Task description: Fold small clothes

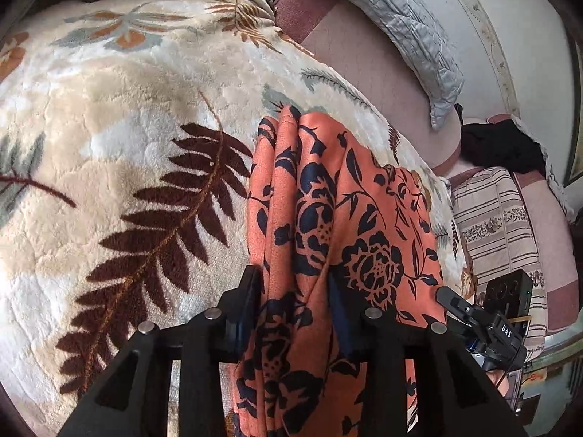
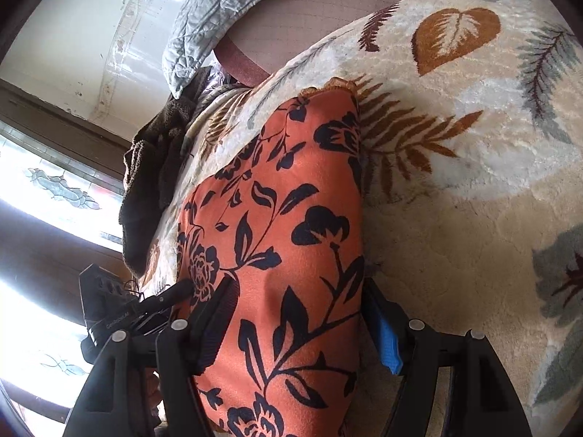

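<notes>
No containers seen. Left gripper (image 1: 295, 298) was clamped on bunched orange floral garment (image 1: 328, 196); right gripper (image 2: 298, 313) stood wide around it, grip unclear, over leaf-print blanket (image 1: 109, 109).

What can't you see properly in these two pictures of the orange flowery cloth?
- Orange cloth: left wrist view, its near end runs off the bottom edge.
- Left gripper: bunched cloth covers its pads.
- Right gripper: right wrist view, cloth hides the grip.
- Blanket underneath: hidden by the cloth.
</notes>
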`<state>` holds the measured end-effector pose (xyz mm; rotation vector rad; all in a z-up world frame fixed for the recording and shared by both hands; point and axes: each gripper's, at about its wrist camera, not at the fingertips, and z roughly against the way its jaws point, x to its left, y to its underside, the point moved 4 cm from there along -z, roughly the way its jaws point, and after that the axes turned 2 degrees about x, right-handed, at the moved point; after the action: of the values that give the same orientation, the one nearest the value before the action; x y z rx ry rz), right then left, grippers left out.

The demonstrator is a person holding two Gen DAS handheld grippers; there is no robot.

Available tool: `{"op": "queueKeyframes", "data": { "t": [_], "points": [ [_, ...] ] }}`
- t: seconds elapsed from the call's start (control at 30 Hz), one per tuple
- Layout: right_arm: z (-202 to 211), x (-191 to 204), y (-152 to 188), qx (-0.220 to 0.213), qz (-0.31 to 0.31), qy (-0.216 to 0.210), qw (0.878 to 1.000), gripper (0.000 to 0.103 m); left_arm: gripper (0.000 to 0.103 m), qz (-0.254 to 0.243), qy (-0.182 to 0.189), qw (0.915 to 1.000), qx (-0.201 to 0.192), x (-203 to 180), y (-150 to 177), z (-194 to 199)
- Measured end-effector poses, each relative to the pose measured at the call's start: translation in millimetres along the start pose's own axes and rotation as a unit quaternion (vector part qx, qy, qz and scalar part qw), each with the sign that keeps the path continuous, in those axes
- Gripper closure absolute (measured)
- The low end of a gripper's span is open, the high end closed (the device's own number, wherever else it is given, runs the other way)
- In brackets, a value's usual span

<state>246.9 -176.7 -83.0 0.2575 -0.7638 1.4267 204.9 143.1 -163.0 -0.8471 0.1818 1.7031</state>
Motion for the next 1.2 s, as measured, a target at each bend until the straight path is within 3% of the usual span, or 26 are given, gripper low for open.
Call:
{"op": "queueKeyframes", "data": {
  "t": [0.07, 0.1, 0.13, 0.17, 0.2, 0.23, 0.27, 0.33, 0.47, 0.6, 0.67, 0.77, 0.8, 0.83, 0.87, 0.93, 1.03, 1.1, 1.2],
  "points": [
    [-3.8, -2.9, -3.3, 0.006, -0.011, -0.011, 1.0, 0.03, 0.037, -0.004, -0.002, 0.9999, -0.015, -1.8, 1.6, 6.0],
    [-6.6, -3.1, -4.2, 0.009, -0.013, -0.016, 1.0, 0.031, 0.036, -0.007, -0.007, 0.9998, -0.015, -0.8, 2.4, 2.8],
    [-11.7, -2.2, -4.8, 0.016, -0.009, -0.014, 1.0, 0.031, 0.037, -0.015, -0.022, 0.9997, 0.003, -0.7, 6.2, -7.0],
    [-19.0, -0.8, -4.5, 0.029, 0.002, -0.002, 1.0, 0.038, 0.043, -0.026, -0.035, 0.999, 0.01, -0.8, 8.3, -15.1],
    [-26.0, 0.7, -4.1, 0.04, 0.013, 0.014, 0.999, 0.052, 0.05, -0.041, -0.039, 0.9984, 0.001, -5.0, 7.8, -17.2],
    [-28.5, 3.4, -4.2, 0.04, 0.022, 0.025, 0.999, 0.054, 0.066, -0.047, -0.028, 0.9984, 0.011, -10.4, 9.0, -19.5],
    [-26.8, 9.5, -4.9, 0.038, 0.038, 0.036, 0.998, 0.062, 0.071, -0.05, -0.037, 0.998, 0.006, -14.2, 8.3, -18.2],
    [-17.8, 25.0, -6.8, 0.03, 0.082, 0.052, 0.995, 0.067, 0.075, -0.061, -0.043, 0.9972, -0.008, -24.8, 7.4, -13.2],
    [22.2, 42.9, -25.1, -0.011, 0.131, 0.071, 0.989, 0.068, 0.077, -0.082, -0.013, 0.9959, -0.036, -67.3, -0.5, -11.1],
    [72.2, 18.7, -63.8, -0.056, 0.123, 0.075, 0.988, 0.068, 0.075, -0.108, 0.011, 0.9927, -0.052, -124.6, -19.1, -30.2],
    [80.2, -8.9, -84.6, -0.064, 0.099, 0.075, 0.99, 0.064, 0.065, -0.116, -0.006, 0.9924, -0.039, -142.0, -26.3, -57.6],
    [69.7, -77.6, -97.7, -0.044, -0.001, 0.108, 0.993, 0.048, 0.063, -0.111, -0.064, 0.9916, 0.018, -137.0, -23.0, -102.6],
    [68.5, -96.0, -95.6, -0.037, -0.02, 0.131, 0.991, 0.048, 0.06, -0.114, -0.07, 0.9908, 0.022, -133.2, -18.9, -104.2],
    [72.7, -105.7, -91.8, -0.046, -0.024, 0.128, 0.99, 0.048, 0.06, -0.118, -0.063, 0.9909, 0.008, -131.6, -14.4, -95.5],
    [81.7, -106.8, -87.9, -0.064, -0.022, 0.108, 0.992, 0.048, 0.06, -0.126, -0.067, 0.9898, -0.008, -131.3, -10.3, -83.7],
    [103.5, -98.4, -80.8, -0.104, -0.002, 0.109, 0.989, 0.048, 0.06, -0.144, -0.079, 0.9858, -0.034, -131.5, 1.0, -60.6],
    [127.3, -68.5, -81.0, -0.142, 0.039, 0.092, 0.985, 0.047, 0.06, -0.171, -0.089, 0.9801, -0.048, -136.7, 15.9, -44.2],
    [124.9, -48.3, -87.4, -0.136, 0.058, 0.056, 0.987, 0.029, 0.06, -0.178, -0.085, 0.9794, -0.045, -137.3, 20.5, -48.1],
    [93.3, -39.5, -99.1, -0.102, 0.065, 0.05, 0.991, 0.026, 0.059, -0.172, -0.117, 0.9781, 0.006, -125.4, 30.3, -82.3]
  ]
}}
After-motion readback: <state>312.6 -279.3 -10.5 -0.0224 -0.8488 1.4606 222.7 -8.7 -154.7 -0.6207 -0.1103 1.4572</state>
